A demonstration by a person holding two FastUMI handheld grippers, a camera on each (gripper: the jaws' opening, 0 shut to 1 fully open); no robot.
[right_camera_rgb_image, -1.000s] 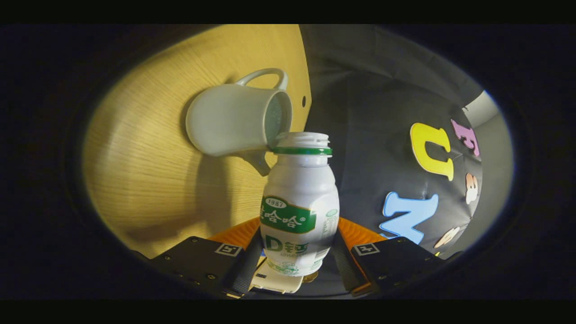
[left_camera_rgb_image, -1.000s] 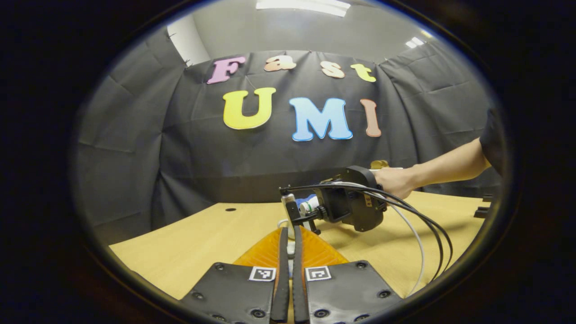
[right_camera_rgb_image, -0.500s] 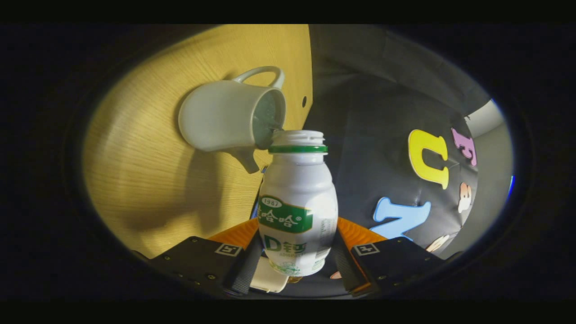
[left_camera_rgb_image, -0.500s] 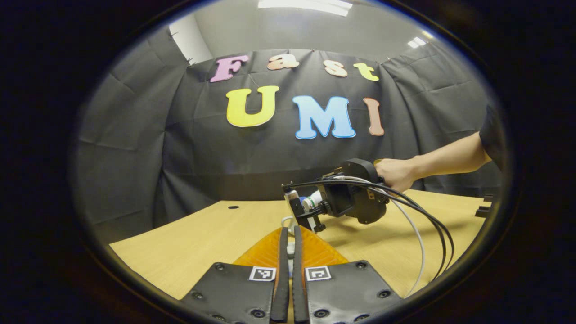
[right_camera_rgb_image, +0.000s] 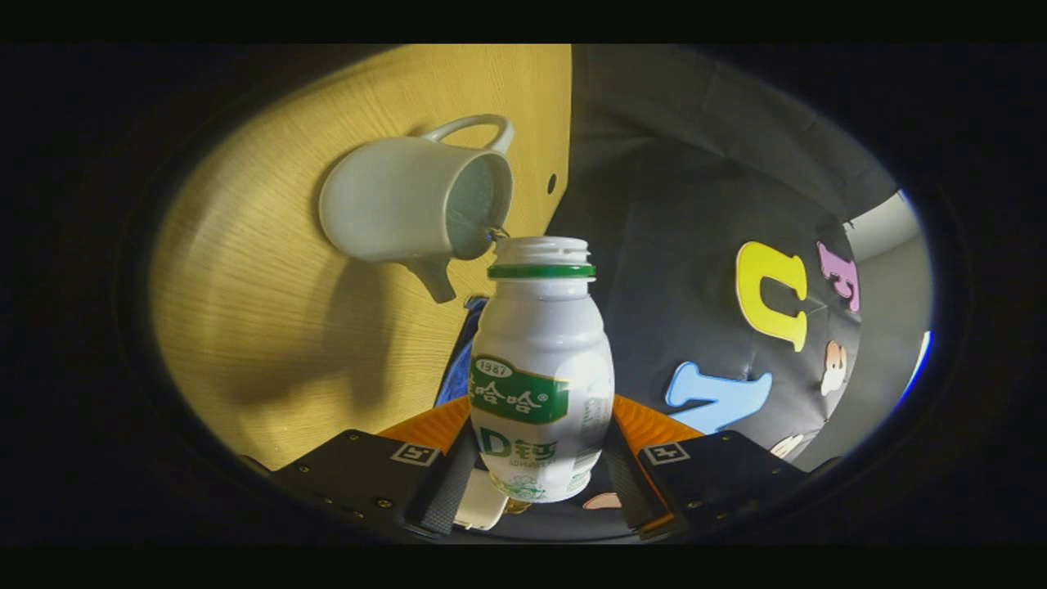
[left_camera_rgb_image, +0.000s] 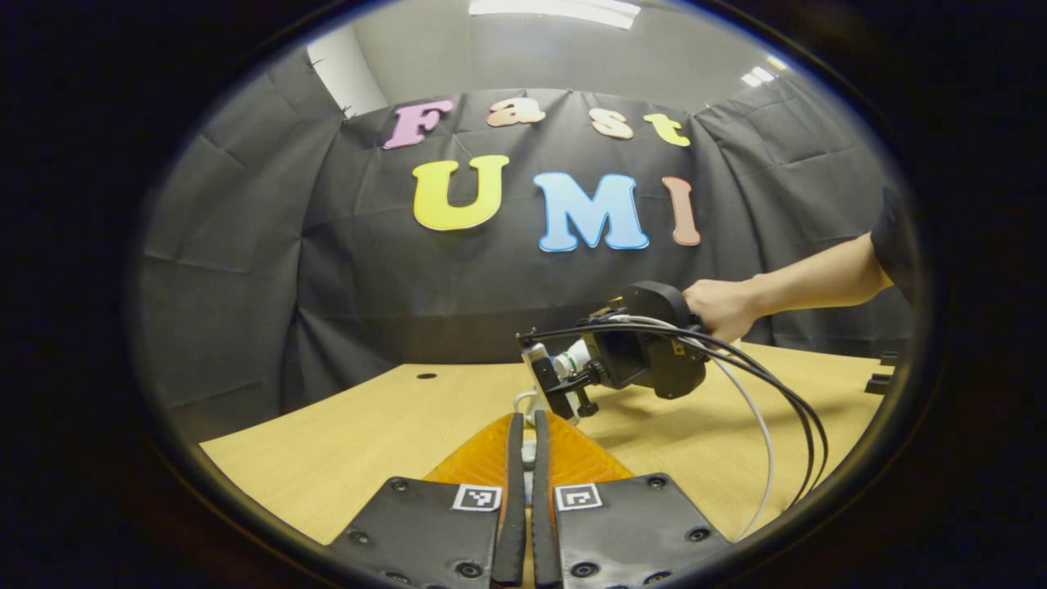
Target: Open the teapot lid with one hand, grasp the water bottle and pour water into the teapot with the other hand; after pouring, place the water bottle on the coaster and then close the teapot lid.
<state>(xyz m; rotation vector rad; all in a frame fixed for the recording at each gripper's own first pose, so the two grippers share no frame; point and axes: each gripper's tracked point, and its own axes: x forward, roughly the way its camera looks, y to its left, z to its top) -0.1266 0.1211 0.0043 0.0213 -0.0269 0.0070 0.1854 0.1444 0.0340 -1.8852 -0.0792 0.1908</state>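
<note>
A white bottle with a green label [right_camera_rgb_image: 540, 368] is clamped between the fingers of my right gripper [right_camera_rgb_image: 536, 462]. It lies tipped on its side, its uncapped mouth right at the rim of the open white teapot [right_camera_rgb_image: 393, 209]. The teapot stands on the wooden table [right_camera_rgb_image: 270, 343]. In the left gripper view a hand [left_camera_rgb_image: 720, 307] holds the right gripper [left_camera_rgb_image: 564, 384], and the bottle [left_camera_rgb_image: 572, 357] is tilted over the teapot's handle [left_camera_rgb_image: 521, 401]. My left gripper [left_camera_rgb_image: 524, 419] is shut, with a small white piece, apparently the lid, pinched between its fingers.
Black and white cables [left_camera_rgb_image: 769, 409] loop from the right gripper down over the table [left_camera_rgb_image: 368, 433]. Dark objects [left_camera_rgb_image: 879, 380] sit at the table's right edge. A blue thing [right_camera_rgb_image: 458, 360] shows just behind the bottle, beside the teapot's spout.
The right gripper has lifted a little and drifted right with the bottle. The bottle's mouth has drawn back from over the teapot's opening to its rim. My left gripper has stayed put.
</note>
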